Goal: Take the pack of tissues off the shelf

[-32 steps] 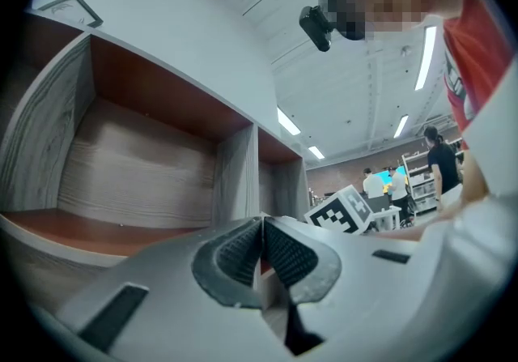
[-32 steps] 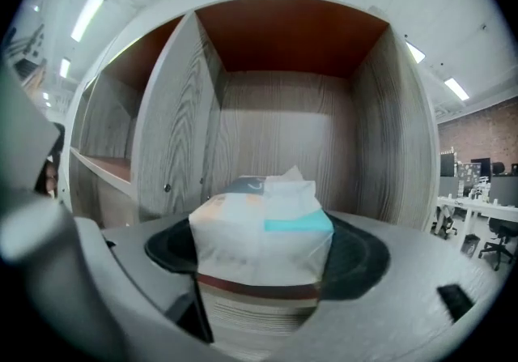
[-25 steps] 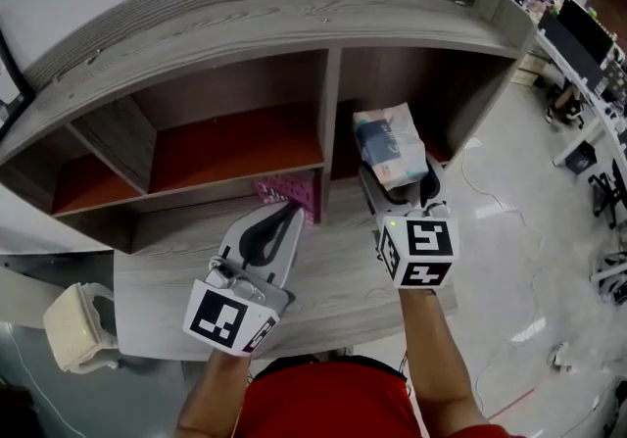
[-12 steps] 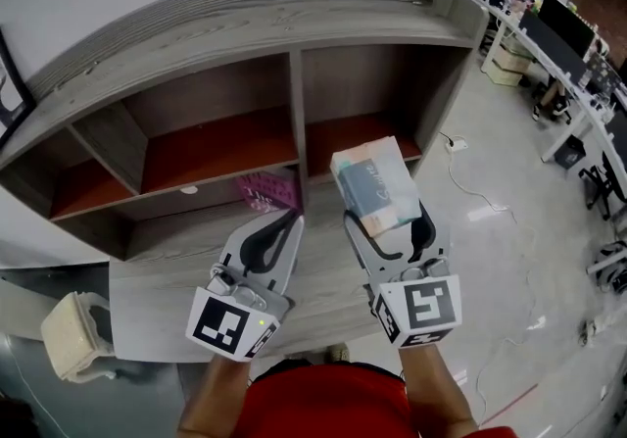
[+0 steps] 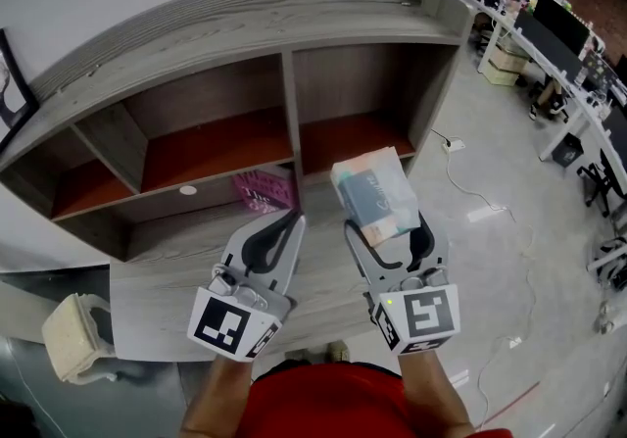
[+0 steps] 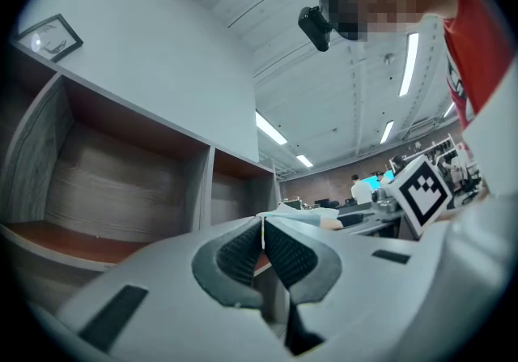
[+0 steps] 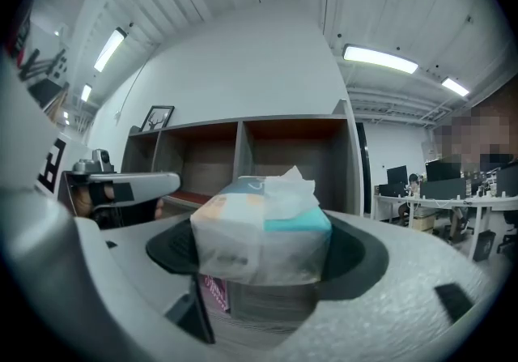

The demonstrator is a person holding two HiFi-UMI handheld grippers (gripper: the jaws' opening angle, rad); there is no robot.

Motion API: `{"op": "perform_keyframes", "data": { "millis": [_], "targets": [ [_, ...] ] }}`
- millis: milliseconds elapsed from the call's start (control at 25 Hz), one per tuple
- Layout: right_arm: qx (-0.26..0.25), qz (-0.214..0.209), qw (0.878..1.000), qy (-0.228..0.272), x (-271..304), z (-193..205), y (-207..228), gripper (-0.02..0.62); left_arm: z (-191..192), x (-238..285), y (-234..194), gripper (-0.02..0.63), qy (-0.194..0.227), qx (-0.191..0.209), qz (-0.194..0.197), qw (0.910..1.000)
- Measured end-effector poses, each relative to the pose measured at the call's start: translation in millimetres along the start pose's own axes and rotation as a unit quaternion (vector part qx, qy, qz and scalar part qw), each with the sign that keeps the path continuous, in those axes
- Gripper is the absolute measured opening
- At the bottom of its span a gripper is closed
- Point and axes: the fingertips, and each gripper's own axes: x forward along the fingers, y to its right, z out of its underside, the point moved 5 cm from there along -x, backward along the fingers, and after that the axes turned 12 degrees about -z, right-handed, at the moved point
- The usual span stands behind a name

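Observation:
The pack of tissues, pale plastic wrap with a teal and blue print, is out of the shelf and hangs in front of it, over the lower board. My right gripper is shut on it, one pad on each side; the right gripper view shows the pack filling the gap between the jaws. The grey wooden shelf has orange-floored compartments, and the right one holds nothing. My left gripper hovers to the left of the pack, shut with its pads touching and nothing between them.
A pink basket stands on the lower board just beyond the left gripper. Desks with monitors line the right side, and a cable lies on the floor there. A beige seat sits at the lower left.
The right gripper has drawn the tissue pack out of the right compartment and back toward me. The left gripper has barely moved.

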Motion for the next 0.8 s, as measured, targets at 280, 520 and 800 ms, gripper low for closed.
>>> {"op": "perform_keyframes", "data": {
  "millis": [280, 520, 800],
  "targets": [
    [-0.001, 0.002, 1.0, -0.002, -0.6, 0.1, -1.6, 0.396, -1.6, -2.1, -1.1, 0.011, -0.001, 0.001, -0.002, 1.0],
    [0.002, 0.003, 1.0, -0.002, -0.7, 1.0, -1.4, 0.396, -0.6, -3.0, -1.6, 0.011, -0.002, 0.002, -0.003, 1.0],
    [0.004, 0.003, 1.0, -0.004, 0.3, 1.9, -2.2, 0.396, -0.6, -4.1, -3.0, 0.011, -0.002, 0.001, -0.004, 1.0]
  ]
}}
